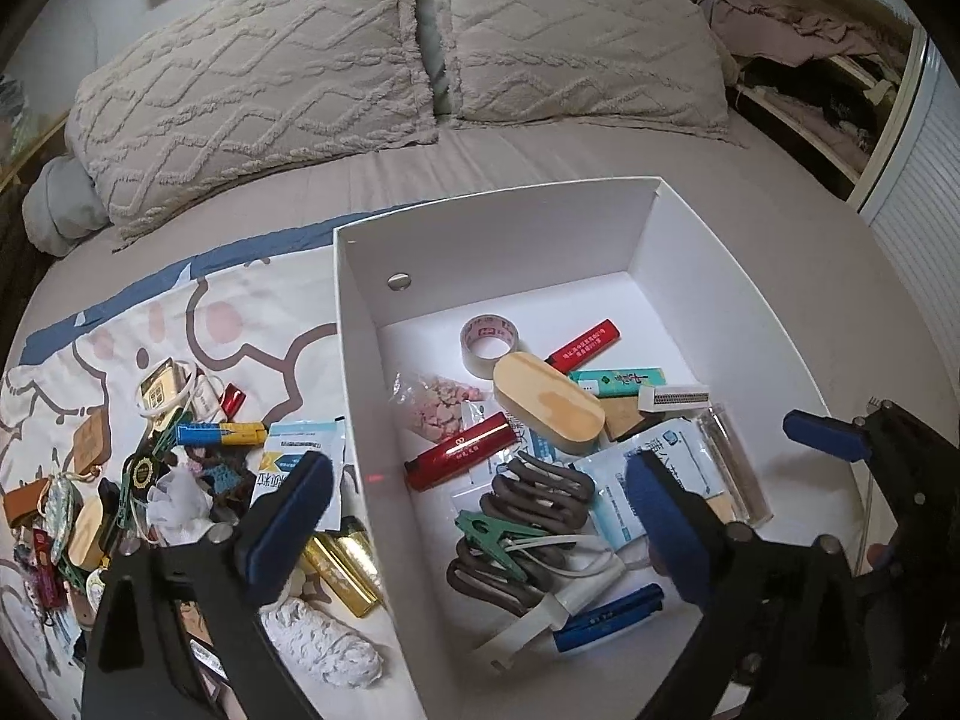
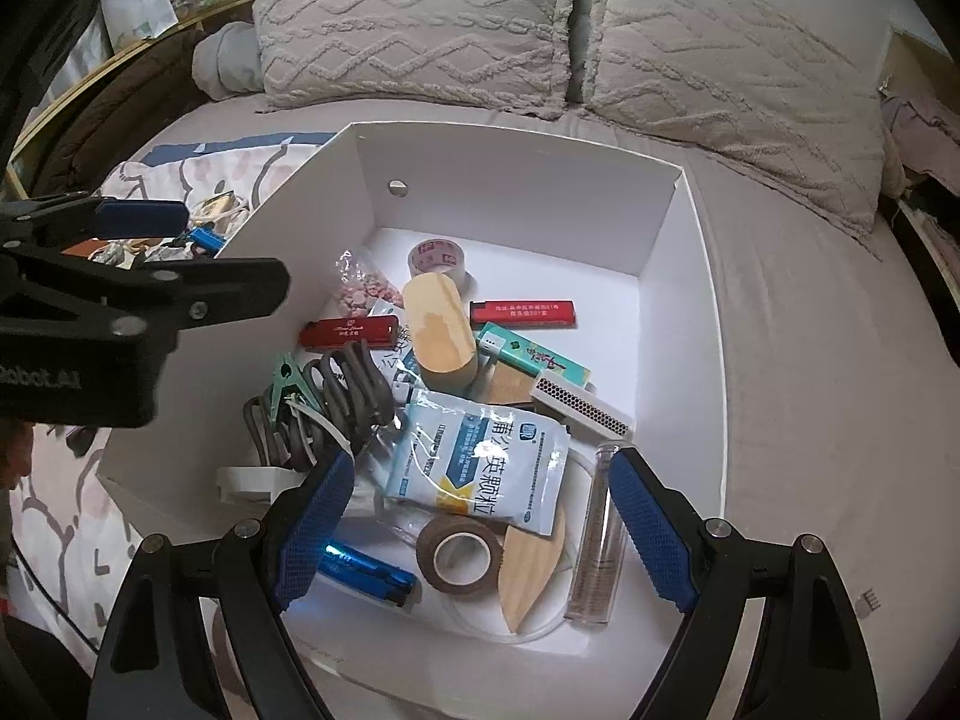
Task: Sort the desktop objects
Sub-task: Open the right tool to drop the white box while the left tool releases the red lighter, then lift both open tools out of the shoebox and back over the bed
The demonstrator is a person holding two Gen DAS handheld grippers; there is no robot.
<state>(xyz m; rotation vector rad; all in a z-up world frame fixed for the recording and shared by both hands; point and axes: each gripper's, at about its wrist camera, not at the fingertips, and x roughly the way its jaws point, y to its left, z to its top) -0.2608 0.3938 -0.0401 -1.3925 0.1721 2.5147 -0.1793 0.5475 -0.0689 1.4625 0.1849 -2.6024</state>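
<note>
1. White cardboard box (image 1: 360,324) sits on the bed (image 1: 780,252), beside a printed cloth (image 1: 252,312) strewn with unsorted clutter.
2. Left gripper (image 1: 480,498): ribbed blue fingers (image 1: 300,510) spread wide, straddling the box's left wall, nothing between them.
3. Right gripper (image 2: 480,516): mesh-textured blue fingers (image 2: 651,534) open above the box's near end, gripping nothing.
4. In the box: glossy red lighter (image 1: 459,459), oval wooden block (image 1: 549,402), clear tape roll (image 1: 489,345), coiled grey cable (image 1: 534,498), green clip (image 1: 489,534), foil sachet (image 2: 480,456), brown tape roll (image 2: 459,555), clear plastic tube (image 2: 594,540).
5. On the cloth: gold lighters (image 1: 342,567), blue-yellow lighter (image 1: 222,435).
</note>
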